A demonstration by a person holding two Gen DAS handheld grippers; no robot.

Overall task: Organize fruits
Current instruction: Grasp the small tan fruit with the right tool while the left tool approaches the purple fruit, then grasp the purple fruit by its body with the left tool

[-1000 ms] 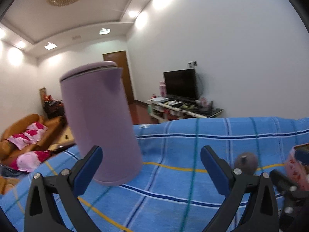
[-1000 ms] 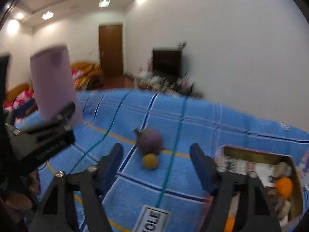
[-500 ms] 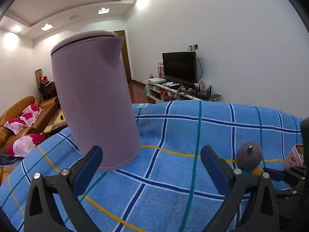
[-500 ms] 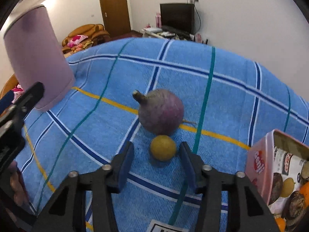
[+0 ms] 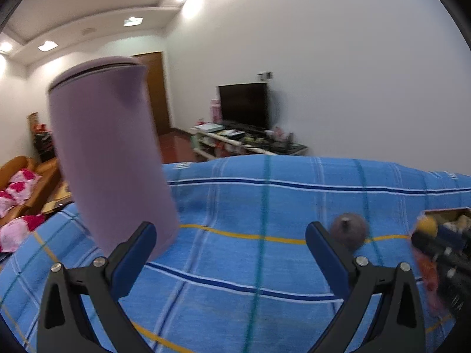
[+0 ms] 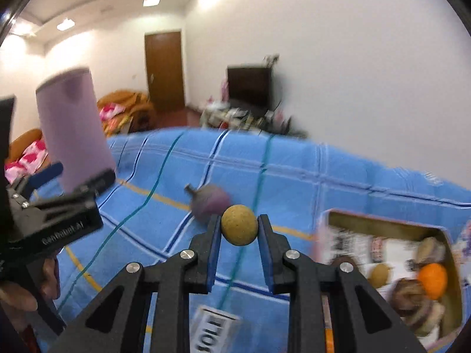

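My right gripper (image 6: pixel 239 229) is shut on a small round yellow-brown fruit (image 6: pixel 239 229), held clear above the blue checked cloth (image 6: pixel 288 182). Just behind it a purple round fruit with a stem (image 6: pixel 210 201) lies on the cloth. At the right an open box (image 6: pixel 391 229) holds several fruits, among them an orange one (image 6: pixel 432 275). In the left wrist view my left gripper (image 5: pixel 231 253) stands open with nothing between its fingers; the purple fruit (image 5: pixel 348 231) shows behind its right finger, and the yellow fruit (image 5: pixel 426 226) sits in the right gripper at the far right.
A tall lilac jug (image 5: pixel 109 156) stands on the cloth at the left, close to my left gripper's left finger. A white label (image 6: pixel 212 332) lies near the cloth's front edge. A TV stand (image 5: pixel 247 142), a door and an orange sofa (image 5: pixel 23 182) lie beyond the table.
My right gripper closed on the yellow fruit beside the purple one and lifted it off the cloth, drawing back. The left gripper's view tilted; it stayed open.
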